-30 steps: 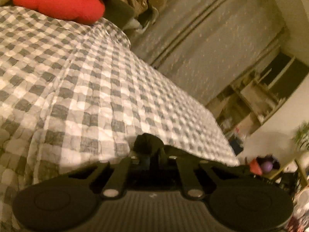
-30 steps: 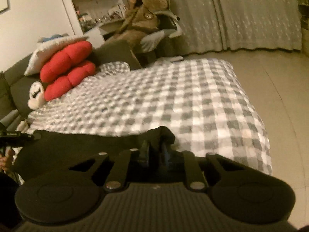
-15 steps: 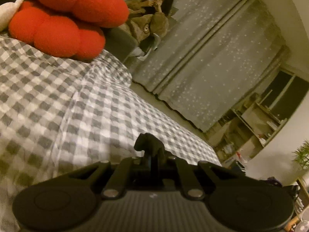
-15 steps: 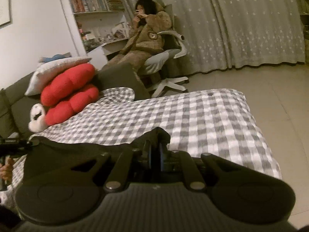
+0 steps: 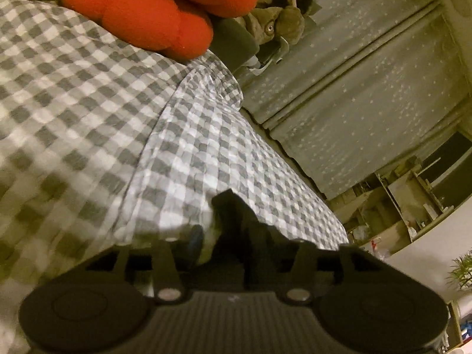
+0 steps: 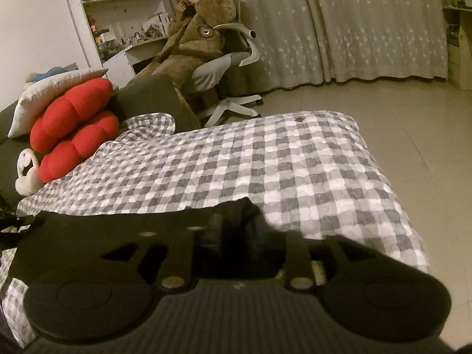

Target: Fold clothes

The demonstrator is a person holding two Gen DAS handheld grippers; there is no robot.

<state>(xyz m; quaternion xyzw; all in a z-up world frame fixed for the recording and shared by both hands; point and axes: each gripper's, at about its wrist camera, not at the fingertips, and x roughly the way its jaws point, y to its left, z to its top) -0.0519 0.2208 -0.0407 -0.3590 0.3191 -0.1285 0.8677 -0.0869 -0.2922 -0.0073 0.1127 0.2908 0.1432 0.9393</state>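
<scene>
Left wrist: left gripper (image 5: 233, 236) jaws opening, dark garment (image 5: 236, 215) corner loose between them, over the checked cover (image 5: 88, 103).
Right wrist: right gripper (image 6: 239, 233) jaws opening; garment (image 6: 118, 224) edge between them, draped leftward across the cover (image 6: 295, 162).

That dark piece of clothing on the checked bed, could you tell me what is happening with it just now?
A person is folding a dark garment on the bed's checked cover, with a handheld gripper in each hand. The left gripper and the right gripper each have a corner of the cloth between their jaws, and both sets of jaws are opening, so the garment seems to be getting released onto the bed. Red cushions sit at the far end.
</scene>
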